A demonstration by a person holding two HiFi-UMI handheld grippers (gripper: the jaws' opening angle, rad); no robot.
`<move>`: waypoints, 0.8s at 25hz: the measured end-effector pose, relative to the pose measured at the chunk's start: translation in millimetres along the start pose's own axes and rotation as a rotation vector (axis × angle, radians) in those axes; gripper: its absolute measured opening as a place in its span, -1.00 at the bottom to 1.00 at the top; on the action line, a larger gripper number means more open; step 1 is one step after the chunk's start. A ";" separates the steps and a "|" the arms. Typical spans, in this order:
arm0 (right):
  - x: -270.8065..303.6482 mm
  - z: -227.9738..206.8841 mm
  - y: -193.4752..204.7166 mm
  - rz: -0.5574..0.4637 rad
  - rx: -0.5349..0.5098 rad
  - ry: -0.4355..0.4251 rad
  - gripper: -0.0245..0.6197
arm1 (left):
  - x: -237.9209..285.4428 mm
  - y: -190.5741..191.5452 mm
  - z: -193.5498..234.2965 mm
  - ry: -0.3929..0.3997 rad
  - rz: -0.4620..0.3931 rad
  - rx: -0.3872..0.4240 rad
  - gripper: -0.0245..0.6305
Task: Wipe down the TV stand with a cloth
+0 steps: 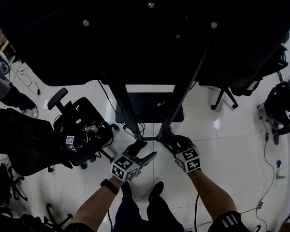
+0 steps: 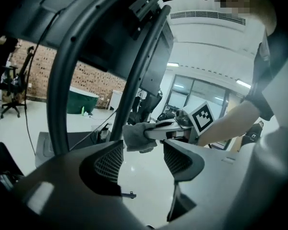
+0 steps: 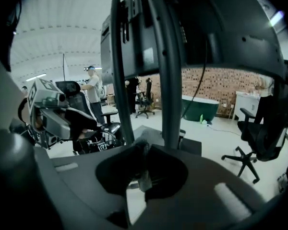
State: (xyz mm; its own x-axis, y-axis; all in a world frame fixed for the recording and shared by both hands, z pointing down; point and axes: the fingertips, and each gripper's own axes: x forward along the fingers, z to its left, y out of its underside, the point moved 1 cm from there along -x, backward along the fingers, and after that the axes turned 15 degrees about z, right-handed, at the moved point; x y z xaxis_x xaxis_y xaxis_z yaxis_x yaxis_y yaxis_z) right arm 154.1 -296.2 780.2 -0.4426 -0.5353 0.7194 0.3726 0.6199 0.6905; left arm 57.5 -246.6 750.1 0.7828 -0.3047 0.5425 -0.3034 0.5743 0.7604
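Note:
The TV stand has two dark poles (image 1: pixel 176 100) rising from a black base plate (image 1: pixel 150 108) on the white floor, with the TV's dark back (image 1: pixel 145 28) above. My right gripper (image 1: pixel 166 138) is shut on a grey cloth (image 2: pixel 138 137) low down by the right pole (image 3: pixel 168 80); the cloth's edge (image 3: pixel 143 174) shows pinched between its jaws (image 3: pixel 143 169). My left gripper (image 1: pixel 144 150) hangs just to the left of it, open and empty (image 2: pixel 143 159), pointing at the cloth and the poles (image 2: pixel 134 90).
A black office chair (image 1: pixel 82 134) loaded with gear stands close on the left, another chair (image 1: pixel 227 93) at the back right. Cables (image 1: pixel 267 153) and a spray bottle (image 1: pixel 279 170) lie on the floor at right. A person (image 3: pixel 92 87) stands farther off.

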 end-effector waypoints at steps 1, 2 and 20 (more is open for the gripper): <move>-22.3 8.8 -13.8 -0.031 -0.016 -0.012 -0.83 | -18.9 -10.5 -6.3 -0.019 -0.027 0.010 -0.05; -45.2 17.9 -27.5 -0.065 -0.030 -0.027 -0.83 | -38.9 -21.4 -12.4 -0.040 -0.056 0.018 -0.05; -300.8 182.8 -75.1 -0.372 0.012 -0.153 -0.83 | -271.8 -58.7 -176.4 -0.150 -0.322 0.256 -0.05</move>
State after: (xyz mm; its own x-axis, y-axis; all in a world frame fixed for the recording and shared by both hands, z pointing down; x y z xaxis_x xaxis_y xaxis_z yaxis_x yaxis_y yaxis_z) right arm 110.2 -76.8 498.3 -0.6623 -0.6331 0.4007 0.1554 0.4071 0.9001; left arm -41.7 -63.4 495.0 0.7777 -0.5550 0.2952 -0.1968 0.2310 0.9528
